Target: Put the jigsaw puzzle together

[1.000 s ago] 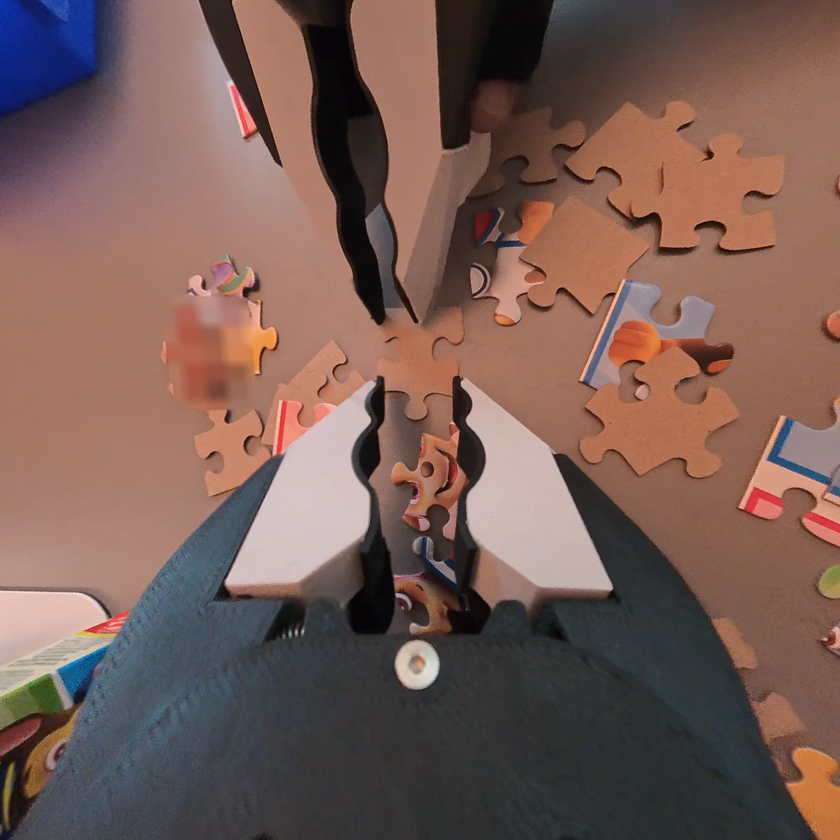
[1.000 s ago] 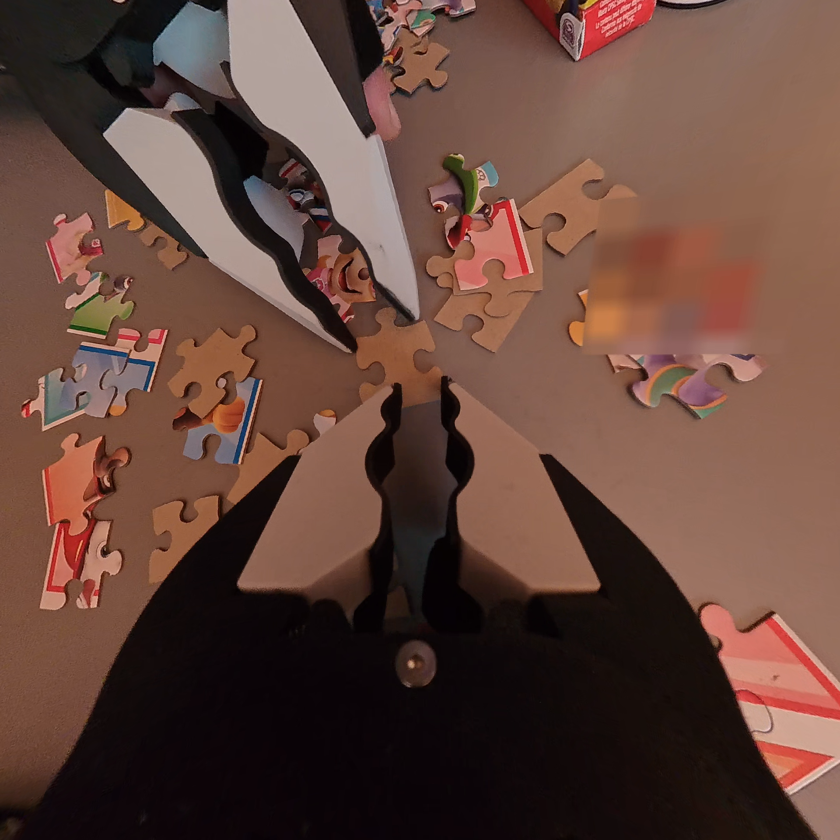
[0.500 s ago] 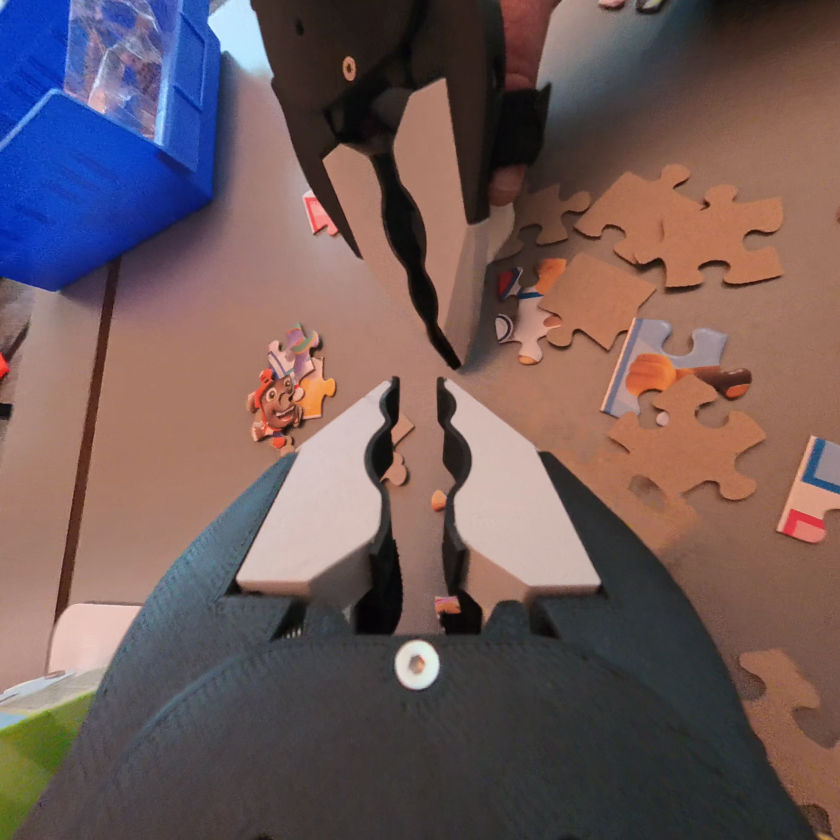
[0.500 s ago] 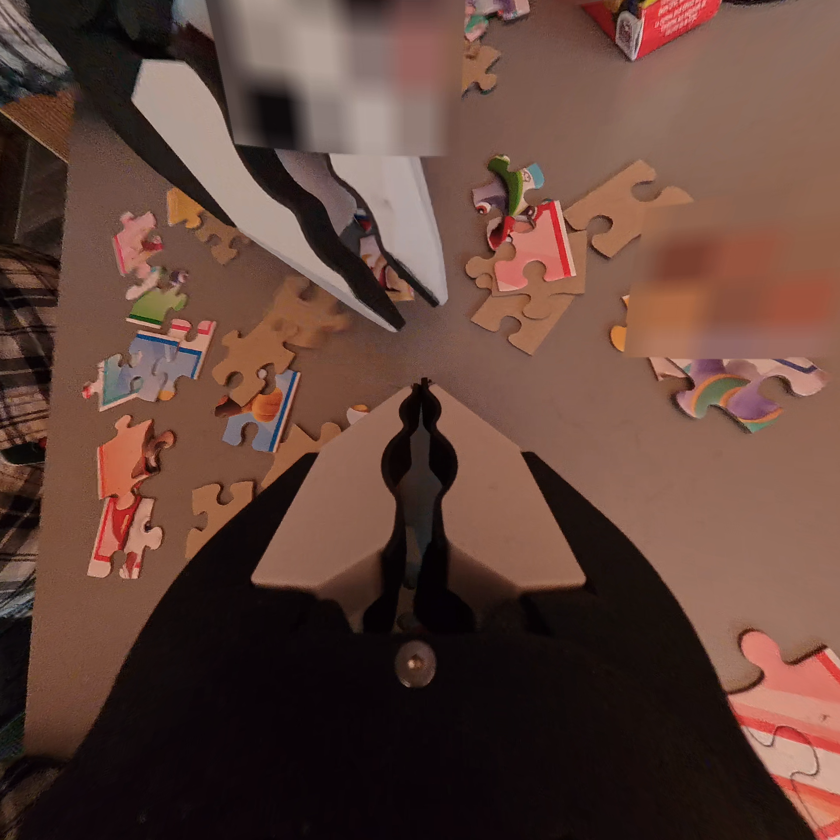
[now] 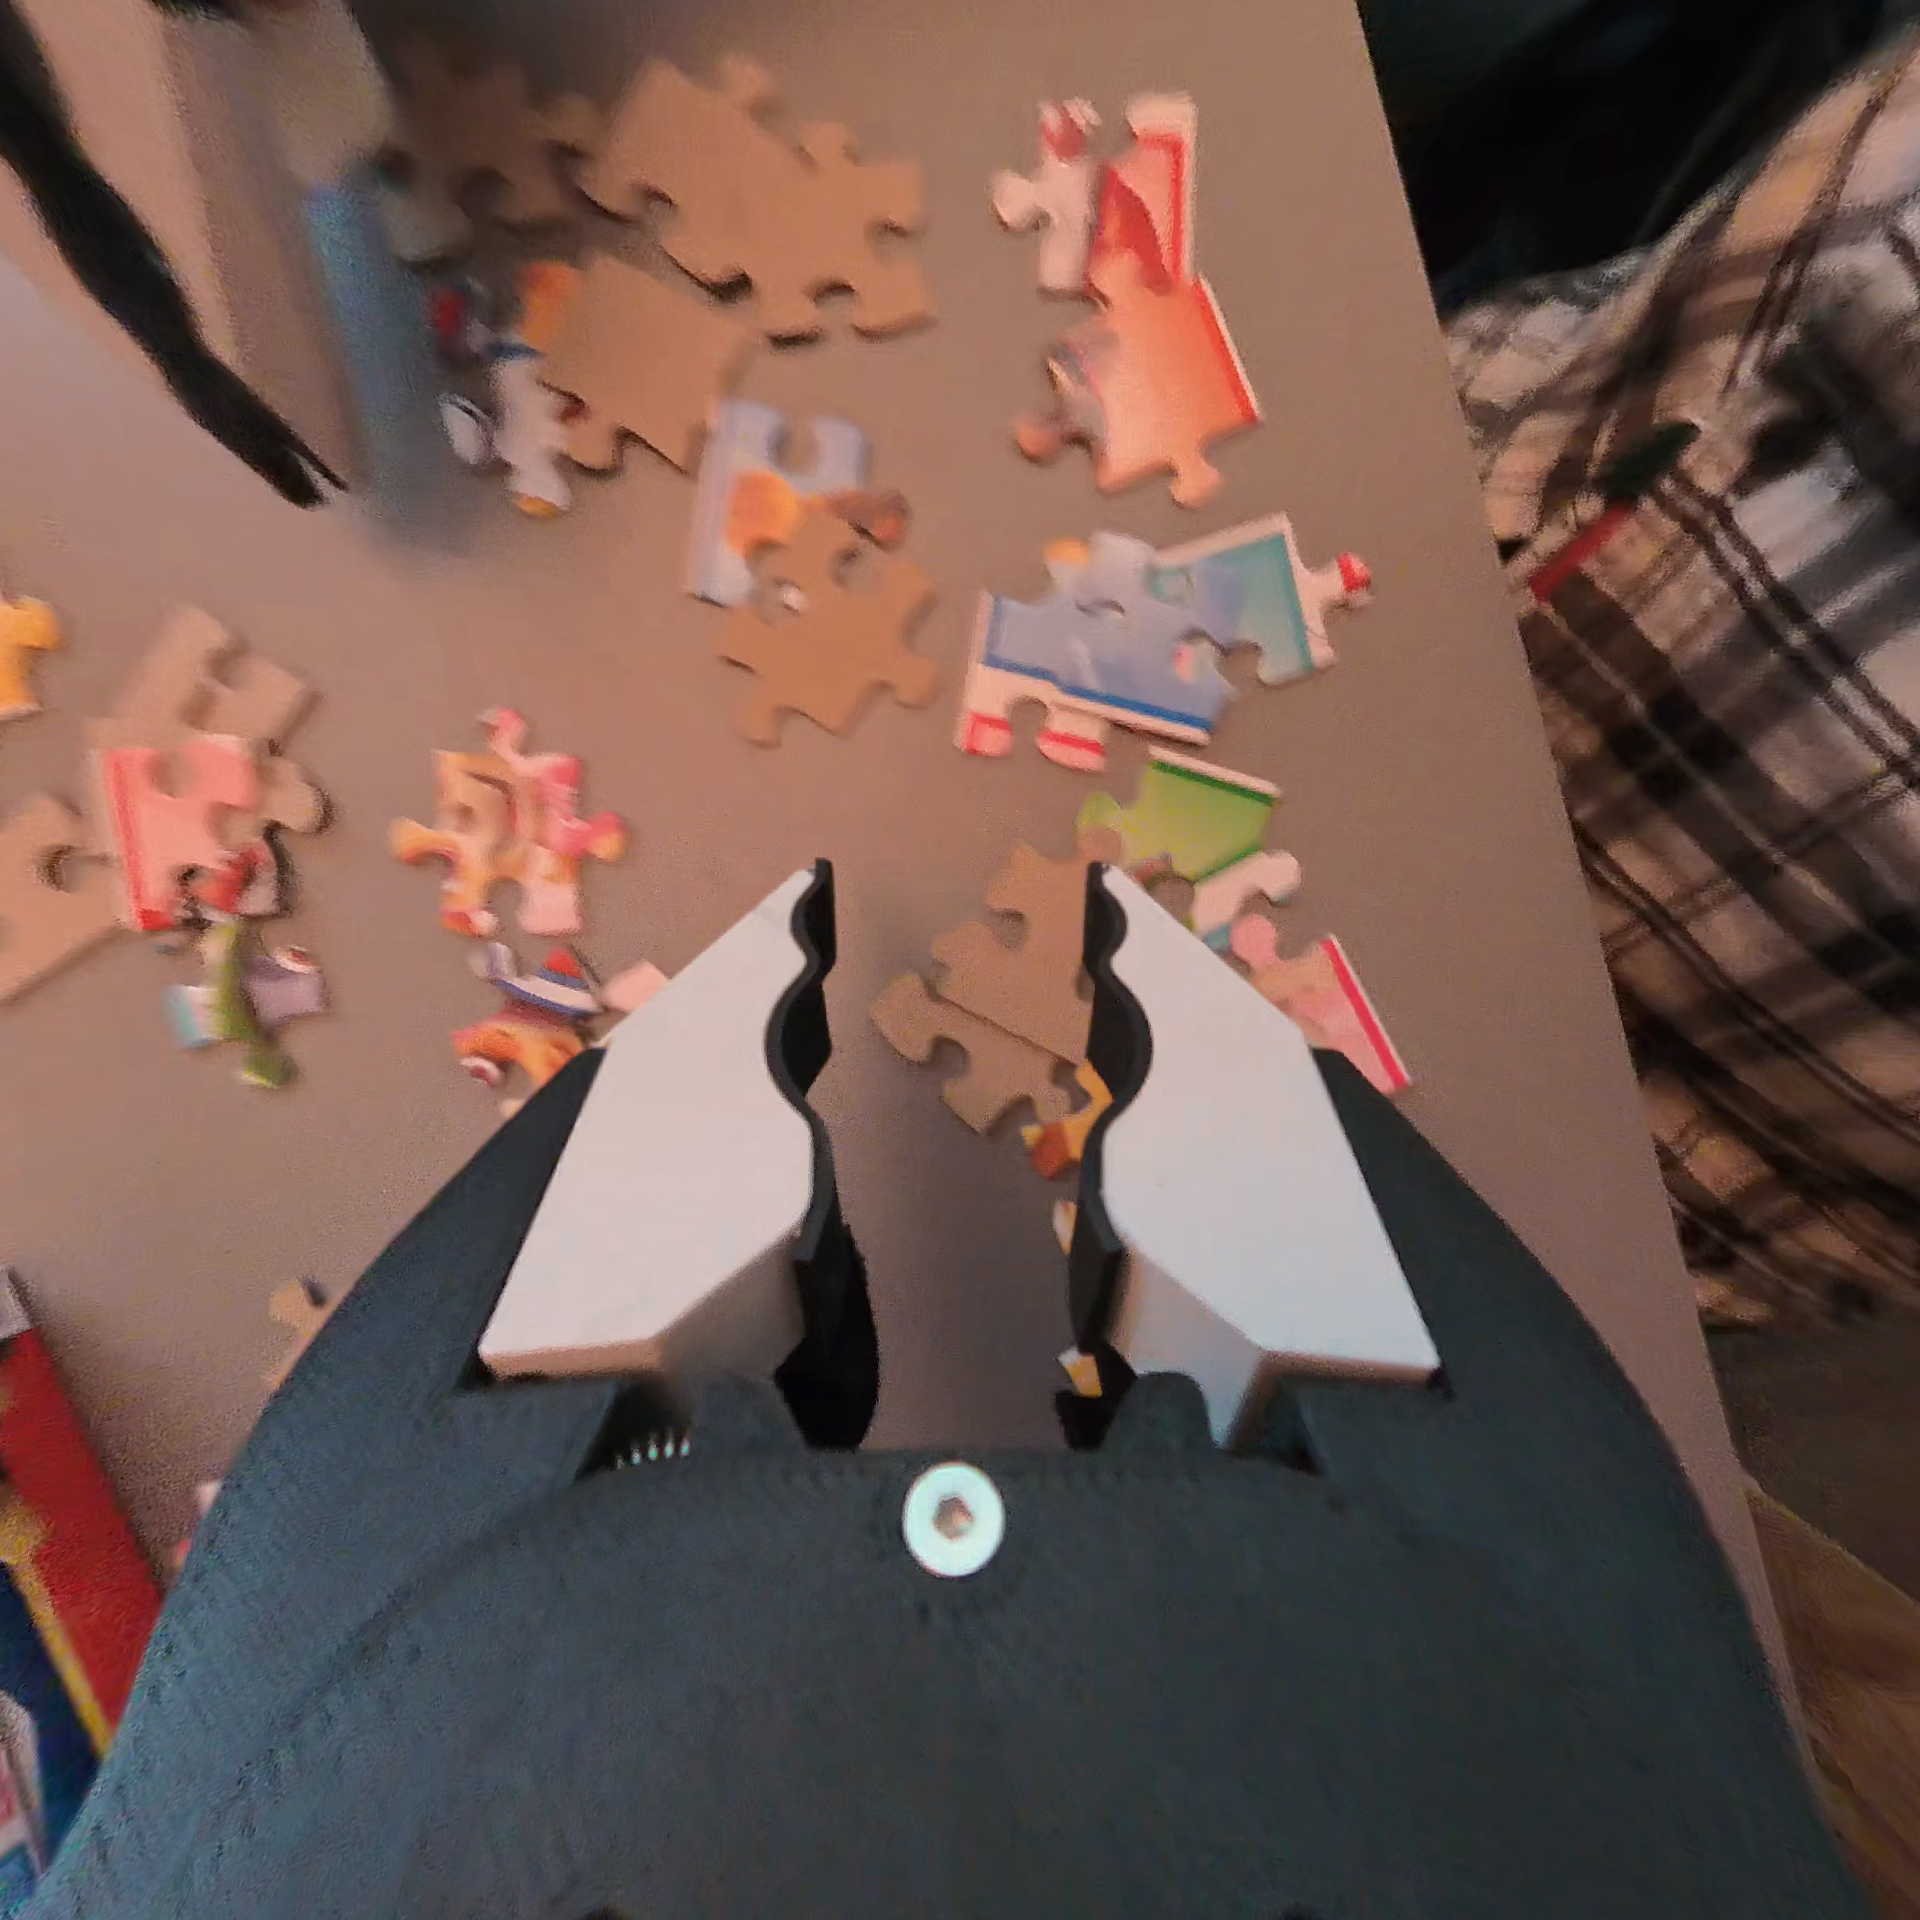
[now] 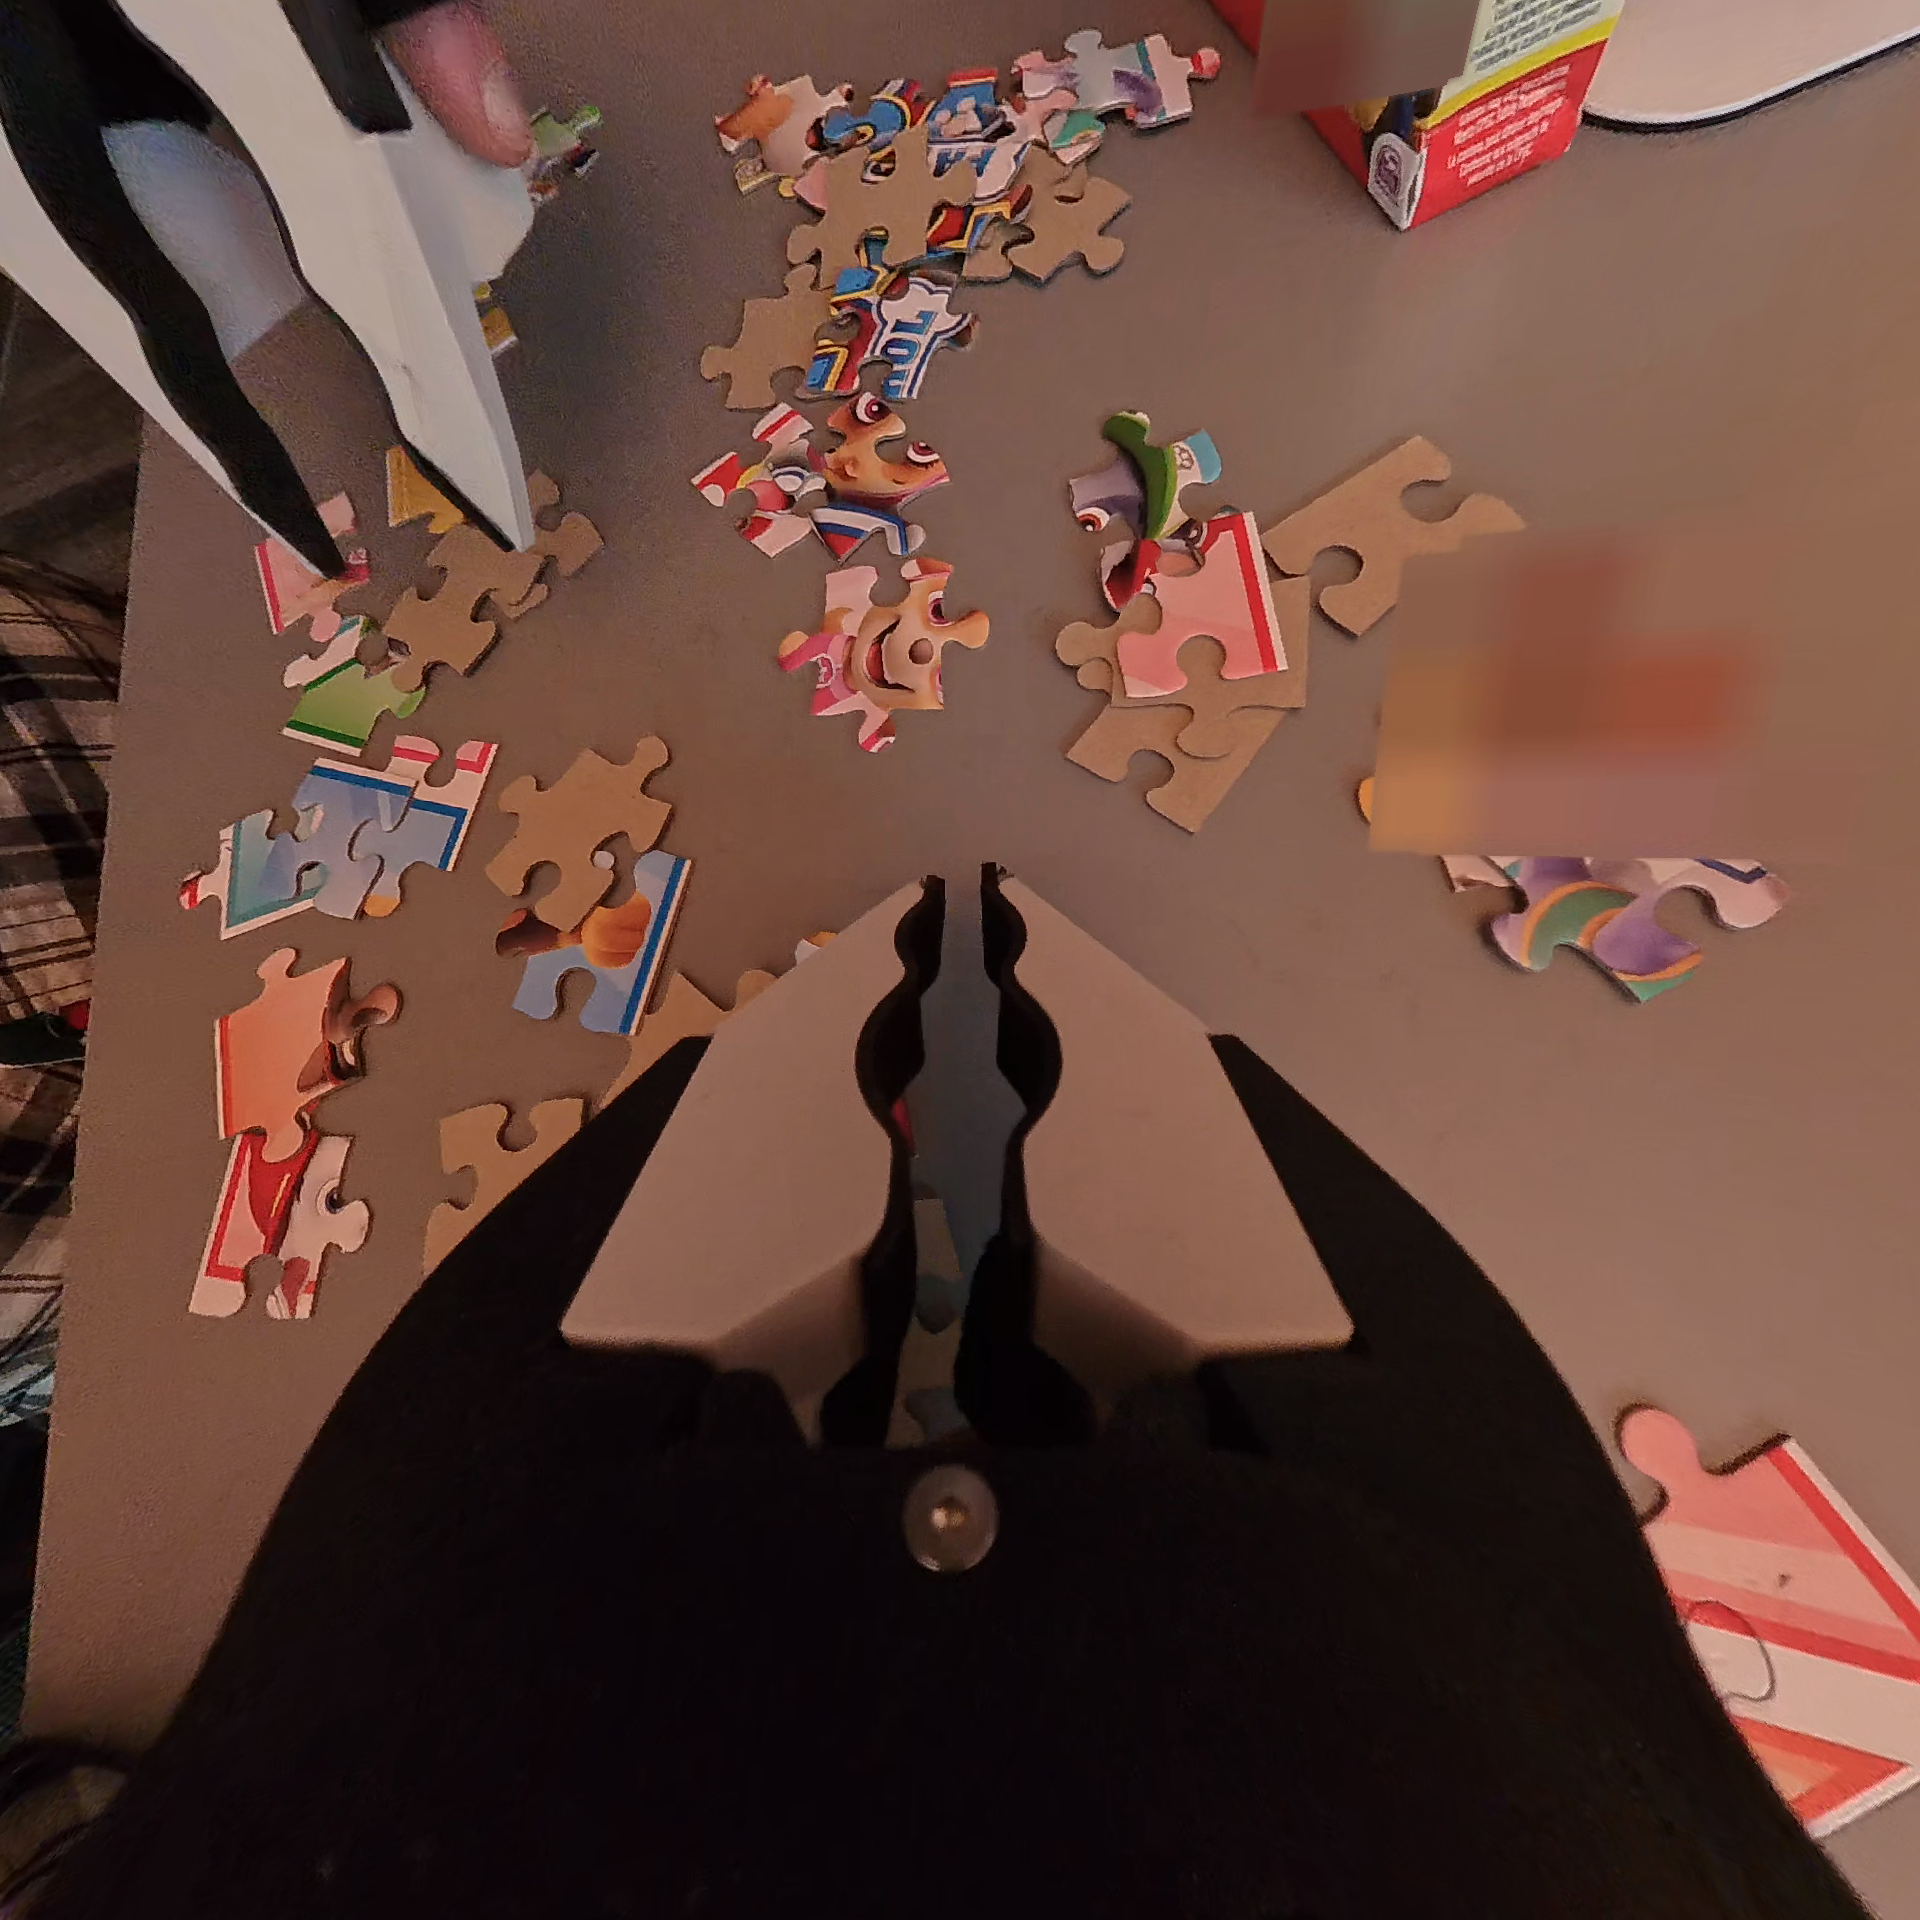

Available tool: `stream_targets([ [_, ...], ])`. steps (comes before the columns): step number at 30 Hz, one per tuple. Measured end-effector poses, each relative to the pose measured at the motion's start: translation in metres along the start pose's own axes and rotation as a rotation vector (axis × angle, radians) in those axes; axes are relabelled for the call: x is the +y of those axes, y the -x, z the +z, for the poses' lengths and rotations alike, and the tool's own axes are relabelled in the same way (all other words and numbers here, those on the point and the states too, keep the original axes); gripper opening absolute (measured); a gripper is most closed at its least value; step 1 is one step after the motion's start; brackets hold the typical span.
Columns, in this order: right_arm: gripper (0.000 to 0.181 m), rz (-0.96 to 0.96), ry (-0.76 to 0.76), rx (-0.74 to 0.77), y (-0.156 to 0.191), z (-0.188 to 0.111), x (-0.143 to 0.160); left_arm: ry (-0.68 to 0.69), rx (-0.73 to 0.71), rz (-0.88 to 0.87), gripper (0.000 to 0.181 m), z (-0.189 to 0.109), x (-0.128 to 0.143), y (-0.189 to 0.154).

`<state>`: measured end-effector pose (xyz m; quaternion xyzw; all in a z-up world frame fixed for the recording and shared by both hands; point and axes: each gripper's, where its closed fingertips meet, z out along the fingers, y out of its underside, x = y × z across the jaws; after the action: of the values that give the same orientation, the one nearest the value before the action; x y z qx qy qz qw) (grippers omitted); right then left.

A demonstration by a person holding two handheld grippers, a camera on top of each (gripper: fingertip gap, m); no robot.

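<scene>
The left gripper hangs spread over face-down brown pieces, likely choosing one, while the right gripper pinches a piece.

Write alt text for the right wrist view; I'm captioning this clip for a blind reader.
The right gripper holds a puzzle piece edge-on between nearly closed fingers above a grey table strewn with loose jigsaw pieces, some picture-up, some cardboard-side up. At upper left the open left gripper reaches down over a brown piece; a red box stands at top right.
</scene>
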<state>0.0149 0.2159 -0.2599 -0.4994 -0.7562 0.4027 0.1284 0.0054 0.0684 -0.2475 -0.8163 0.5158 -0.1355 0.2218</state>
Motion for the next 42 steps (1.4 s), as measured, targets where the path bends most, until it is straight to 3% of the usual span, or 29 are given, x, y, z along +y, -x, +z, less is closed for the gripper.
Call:
stream_targets([
  [5,0.006,-0.012,0.011,-0.009,0.003,0.005,0.001,0.103,0.021,0.008,0.045,0.018,0.027,-0.015],
  [9,0.004,-0.012,-0.002,-0.010,0.003,0.004,0.000,0.082,-0.003,0.010,0.014,0.019,0.024,-0.012],
  [13,0.004,-0.026,-0.009,-0.011,0.005,0.004,-0.003,0.051,-0.018,0.008,0.013,0.019,0.024,-0.011],
  [17,0.005,-0.060,-0.025,-0.019,0.011,0.004,-0.010,-0.006,-0.116,0.014,0.011,0.011,0.018,0.001],
  [21,0.006,-0.074,-0.033,-0.023,0.014,0.004,-0.012,-0.007,-0.393,0.216,0.011,0.001,0.000,0.019],
  [22,0.006,-0.076,-0.037,-0.024,0.014,0.004,-0.013,0.013,-0.438,0.281,0.000,0.002,-0.001,0.020],
  [25,0.006,-0.084,-0.035,-0.030,0.016,0.004,-0.014,0.020,-0.472,0.351,0.000,0.011,-0.002,0.015],
  [28,0.008,-0.101,-0.034,-0.047,0.022,0.006,-0.014,0.028,-0.409,0.280,0.000,0.018,0.003,0.013],
  [30,0.011,-0.117,-0.023,-0.059,0.027,0.008,-0.014,0.018,-0.375,0.190,0.020,0.019,0.005,0.017],
  [35,0.023,-0.196,0.030,-0.138,0.056,0.024,-0.014,-0.007,-0.200,-0.003,0.049,0.025,0.004,0.014],
  [38,0.024,-0.246,0.086,-0.195,0.075,0.040,-0.011,-0.019,-0.105,-0.082,0.040,0.031,0.000,0.011],
  [42,0.021,-0.273,0.142,-0.225,0.085,0.051,-0.004,-0.028,-0.087,-0.132,0.033,0.033,-0.002,0.016],
])
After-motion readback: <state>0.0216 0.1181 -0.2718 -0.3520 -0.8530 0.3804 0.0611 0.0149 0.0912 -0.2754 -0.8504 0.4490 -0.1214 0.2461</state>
